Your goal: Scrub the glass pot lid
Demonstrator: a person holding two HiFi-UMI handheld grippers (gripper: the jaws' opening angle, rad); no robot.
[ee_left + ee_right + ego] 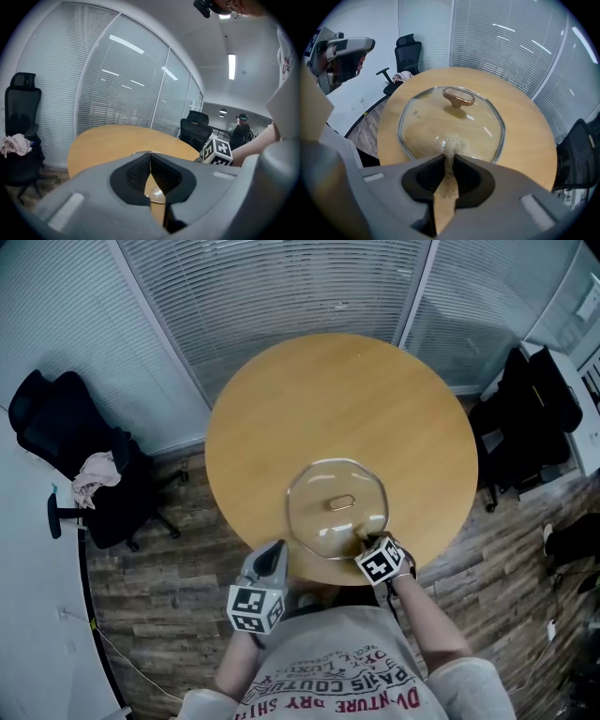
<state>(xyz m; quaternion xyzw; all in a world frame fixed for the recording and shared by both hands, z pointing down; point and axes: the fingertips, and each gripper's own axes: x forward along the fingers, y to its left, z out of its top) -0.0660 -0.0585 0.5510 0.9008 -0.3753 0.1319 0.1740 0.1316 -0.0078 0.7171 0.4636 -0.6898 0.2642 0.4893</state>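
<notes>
On a table (281, 409), a glass pot lid (336, 510); right gripper (364, 542) pinches a tan scrubber (451, 145) at its 5 o'clock rim, left gripper (275, 551) closed, empty, at 7 o'clock.

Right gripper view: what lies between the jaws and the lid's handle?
In that view: the tan scrubber the right gripper holds, then bare glass lid up to the handle.

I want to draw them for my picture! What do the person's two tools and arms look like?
Both are chunky grey plastic: the left tool and the right tool. Inside, each has black textured pads. Each carries a white cube printed with black square markers. The person wears a grey shirt with red lettering and light-coloured sleeves.
</notes>
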